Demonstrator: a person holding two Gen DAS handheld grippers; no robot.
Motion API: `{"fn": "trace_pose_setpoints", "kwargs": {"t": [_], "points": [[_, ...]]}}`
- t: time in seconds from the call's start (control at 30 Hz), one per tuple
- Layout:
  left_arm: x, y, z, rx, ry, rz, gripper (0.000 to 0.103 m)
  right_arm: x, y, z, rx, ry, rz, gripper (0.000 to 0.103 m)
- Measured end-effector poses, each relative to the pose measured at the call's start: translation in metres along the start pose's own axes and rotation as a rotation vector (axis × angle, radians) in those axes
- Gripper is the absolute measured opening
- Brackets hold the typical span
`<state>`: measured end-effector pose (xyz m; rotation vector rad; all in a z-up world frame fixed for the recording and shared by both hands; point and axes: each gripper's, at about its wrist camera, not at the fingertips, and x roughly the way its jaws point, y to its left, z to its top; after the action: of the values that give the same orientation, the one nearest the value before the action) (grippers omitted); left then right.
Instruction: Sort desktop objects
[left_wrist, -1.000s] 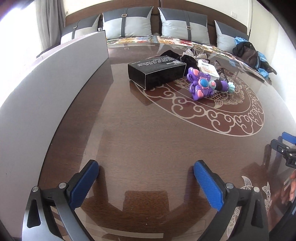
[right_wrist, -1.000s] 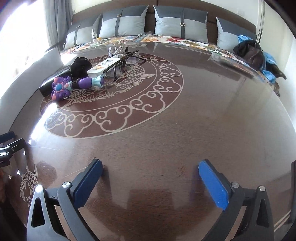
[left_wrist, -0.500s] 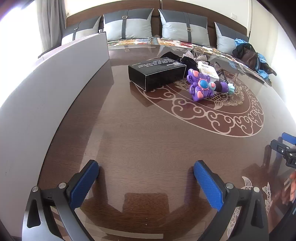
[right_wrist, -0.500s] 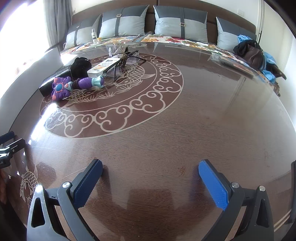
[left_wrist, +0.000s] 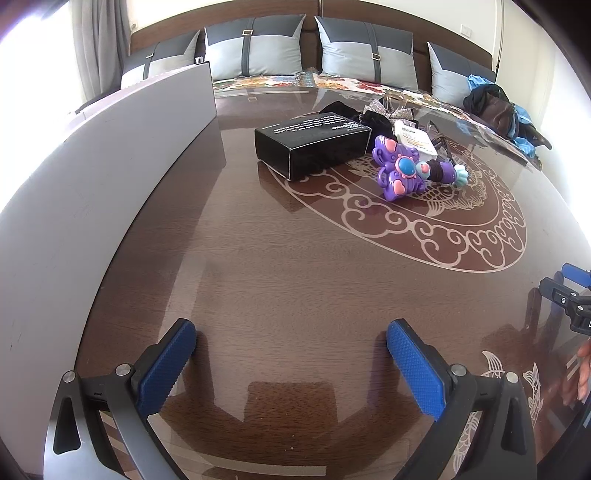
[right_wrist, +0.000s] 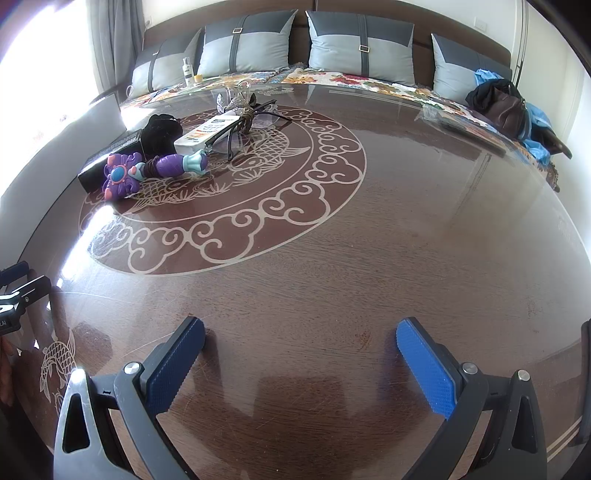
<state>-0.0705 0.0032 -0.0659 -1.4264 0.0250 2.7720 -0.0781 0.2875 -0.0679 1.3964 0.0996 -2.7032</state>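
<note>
A black box (left_wrist: 312, 146), a purple butterfly toy wand (left_wrist: 402, 168), a white tube (left_wrist: 413, 138), black glasses (right_wrist: 243, 129), a black pouch (right_wrist: 160, 133) and a silver bow (right_wrist: 236, 101) lie clustered on the far part of the round wooden table (left_wrist: 295, 277). The toy (right_wrist: 147, 171) and the tube (right_wrist: 205, 134) also show in the right wrist view. My left gripper (left_wrist: 291, 339) is open and empty, low over the near table. My right gripper (right_wrist: 301, 339) is open and empty, also low over the near table.
A tall grey panel (left_wrist: 92, 177) stands along the table's left edge. A sofa with grey cushions (left_wrist: 365, 48) runs behind the table. A dark bag with blue cloth (right_wrist: 506, 109) lies at the far right. A small bottle (right_wrist: 188, 70) stands on the sofa.
The left gripper has drifted slightly, so the box and toy sit a little nearer in its view. The right gripper has hardly moved. Both stay open.
</note>
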Motion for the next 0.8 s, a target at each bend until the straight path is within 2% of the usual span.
{"fn": "trace_pose_setpoints", "kwargs": {"t": [0.13, 0.23, 0.4, 0.5, 0.6, 0.67, 0.77, 0.8], "points": [[0.005, 0.004, 0.012, 0.069, 0.091, -0.048, 0.103, 0.0, 0.0, 0.0, 0.0, 0.0, 0.0, 0.103], [0.008, 0.01, 0.016, 0.107, 0.09, -0.074, 0.103, 0.0, 0.0, 0.0, 0.0, 0.0, 0.0, 0.103], [0.008, 0.01, 0.014, 0.077, 0.052, -0.055, 0.103, 0.001, 0.001, 0.001, -0.002, 0.005, 0.0, 0.103], [0.01, 0.01, 0.017, 0.071, 0.06, -0.051, 0.103, 0.004, 0.004, 0.012, 0.057, 0.081, -0.002, 0.103], [0.012, 0.01, 0.02, 0.07, 0.061, -0.051, 0.103, 0.005, 0.021, 0.033, 0.229, 0.097, 0.183, 0.102], [0.013, 0.01, 0.021, 0.074, 0.054, -0.055, 0.103, 0.013, 0.043, 0.055, 0.299, 0.116, 0.278, 0.101], [0.013, 0.011, 0.02, 0.085, 0.043, -0.061, 0.103, 0.038, 0.075, 0.089, 0.389, 0.151, 0.331, 0.096], [0.012, 0.011, 0.02, 0.088, 0.04, -0.064, 0.103, 0.048, 0.081, 0.099, 0.432, 0.164, 0.333, 0.091]]}}
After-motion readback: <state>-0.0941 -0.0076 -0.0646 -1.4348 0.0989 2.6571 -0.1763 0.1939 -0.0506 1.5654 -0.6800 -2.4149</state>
